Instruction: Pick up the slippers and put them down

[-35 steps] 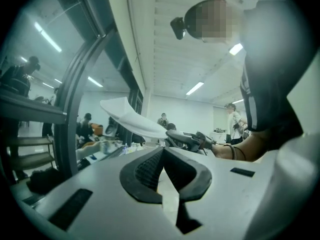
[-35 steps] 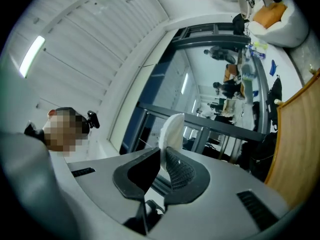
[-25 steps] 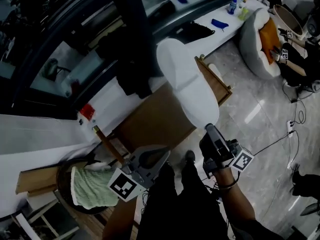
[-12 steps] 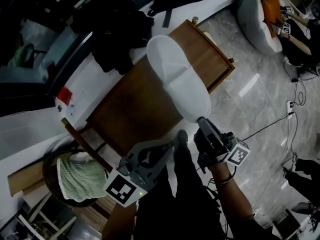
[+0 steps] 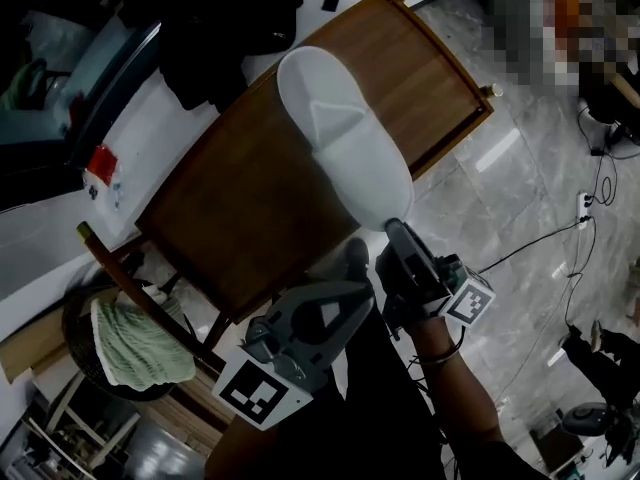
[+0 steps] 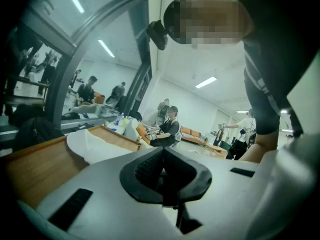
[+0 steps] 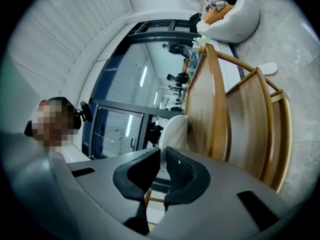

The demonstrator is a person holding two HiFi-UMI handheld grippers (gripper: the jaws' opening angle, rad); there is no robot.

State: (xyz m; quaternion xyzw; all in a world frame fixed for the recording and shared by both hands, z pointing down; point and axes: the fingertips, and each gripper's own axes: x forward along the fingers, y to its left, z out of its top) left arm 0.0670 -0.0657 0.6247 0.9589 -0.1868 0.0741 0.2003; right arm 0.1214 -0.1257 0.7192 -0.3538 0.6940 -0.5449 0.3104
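Note:
A white slipper [image 5: 340, 138] hangs sole-up just over a brown wooden table top [image 5: 240, 208]. My right gripper [image 5: 395, 230] is shut on the slipper's near edge. In the right gripper view the thin white rim of the slipper [image 7: 175, 131] is pinched between the dark pads of the right gripper [image 7: 162, 164]. My left gripper [image 5: 355, 258] sits beside it at the table's near edge, shut with nothing in it. In the left gripper view the left gripper [image 6: 164, 156] has its pads together, and the slipper [image 6: 92, 144] lies off to the left above the wood.
A round basket with a green towel [image 5: 130, 343] stands at the lower left. Dark clothes [image 5: 215, 28] lie beyond the table. Cables [image 5: 560, 258] trail over the marble floor at the right. A white slipper-like shape [image 7: 270, 68] lies on the floor past the wooden frame.
Both grippers have come down, the right one carrying the slipper closer to the wooden top. The table now fills more of the head view.

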